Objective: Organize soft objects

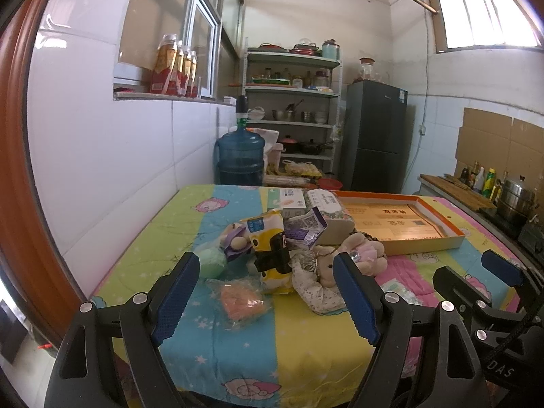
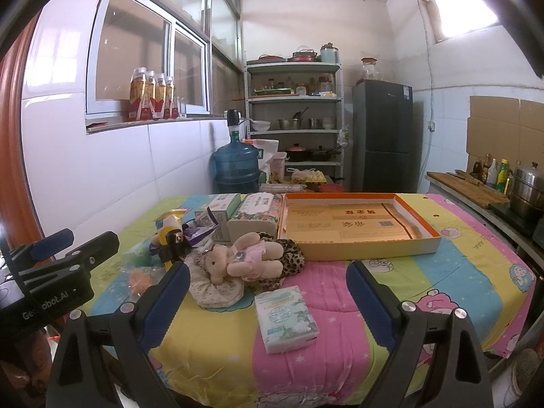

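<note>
From where I stand nothing looks sorted yet: the orange-rimmed cardboard tray (image 2: 360, 234) sits bare at the far side of the quilt-covered table (image 2: 459, 272), while the soft things lie heaped beside it. The pink-dressed plush bunny (image 2: 234, 255), the yellow plush toy (image 1: 270, 251), the bagged orange sponge (image 1: 239, 301) and the tissue packet (image 2: 285, 316) all wait there. The left gripper (image 1: 268, 301) and right gripper (image 2: 268, 301) hover over the near edge, fingers spread wide, holding nothing.
</note>
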A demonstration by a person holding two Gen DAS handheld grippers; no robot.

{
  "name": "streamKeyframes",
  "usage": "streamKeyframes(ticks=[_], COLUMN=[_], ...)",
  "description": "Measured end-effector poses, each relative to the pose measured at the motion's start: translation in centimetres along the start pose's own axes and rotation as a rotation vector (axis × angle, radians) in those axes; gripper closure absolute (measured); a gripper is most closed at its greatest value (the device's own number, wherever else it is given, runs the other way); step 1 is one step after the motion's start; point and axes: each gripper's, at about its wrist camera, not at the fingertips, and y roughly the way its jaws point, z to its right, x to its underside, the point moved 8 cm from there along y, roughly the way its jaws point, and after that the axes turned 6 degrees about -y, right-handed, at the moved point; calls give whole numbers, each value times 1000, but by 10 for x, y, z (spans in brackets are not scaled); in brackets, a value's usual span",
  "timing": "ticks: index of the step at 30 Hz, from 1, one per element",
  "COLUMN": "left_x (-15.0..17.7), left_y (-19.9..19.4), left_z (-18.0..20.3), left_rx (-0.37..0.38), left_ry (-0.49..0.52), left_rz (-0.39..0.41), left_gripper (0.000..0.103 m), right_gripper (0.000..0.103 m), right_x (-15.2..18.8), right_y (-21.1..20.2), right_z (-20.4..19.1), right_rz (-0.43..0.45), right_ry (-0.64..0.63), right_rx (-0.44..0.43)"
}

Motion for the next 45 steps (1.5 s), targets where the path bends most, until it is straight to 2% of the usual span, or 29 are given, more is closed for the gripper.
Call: streamKeyframes(ticks=[21,31,37,45], left_x=[1,6,14,35], left_y=[0,6,22,57], left_z=[-1,-14,-30,-45], left_rx=[-2,-14,-3,33], left_ry=[0,-12,-35,-45], left_rz=[-1,-9,-35,-109], left_gripper=[21,21,21,21], right_gripper=[10,10,10,10], right_x=[0,8,22,42], right_y=[1,9,27,56], right_z=[-3,-5,-7,1], right_rz=[-8,-28,-77,-139], right_ry=[-3,-9,-13,6], right_rx=[-9,-22,-42,-45])
